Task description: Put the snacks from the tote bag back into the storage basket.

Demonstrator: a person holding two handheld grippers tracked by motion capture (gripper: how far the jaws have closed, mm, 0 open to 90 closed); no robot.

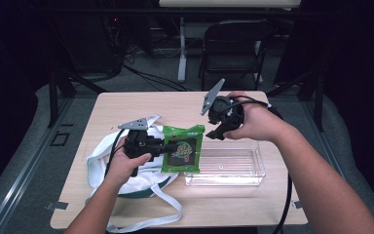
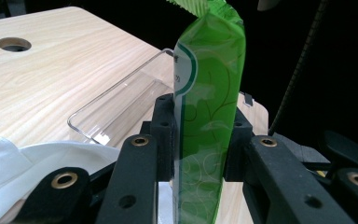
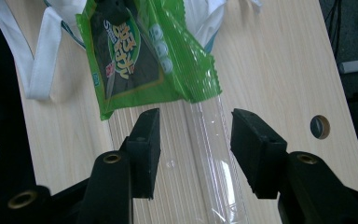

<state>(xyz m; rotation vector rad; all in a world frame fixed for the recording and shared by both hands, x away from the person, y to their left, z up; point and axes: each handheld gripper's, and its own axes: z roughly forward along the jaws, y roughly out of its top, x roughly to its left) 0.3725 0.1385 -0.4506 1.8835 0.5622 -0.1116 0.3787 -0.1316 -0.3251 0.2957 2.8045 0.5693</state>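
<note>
The left gripper point(image 1: 168, 148) fingers point(image 2: 163, 126) clamp the green snack packet point(image 1: 183, 147) upright; the right gripper point(image 3: 193, 144) fingers point(image 3: 147, 140) stand wide apart, empty, the packet just beyond them.

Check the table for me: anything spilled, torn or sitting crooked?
Nothing stands out. The green snack packet is clamped intact in the left gripper, the clear tray sits flat, and the right gripper is open.

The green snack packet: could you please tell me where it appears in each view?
High view: green snack packet left of centre, over the clear tray's left end.
Left gripper view: packet edge-on at centre, clamped between the left gripper's fingers.
Right gripper view: packet top, left of centre.
Shared landmark: the clear tray.
</note>
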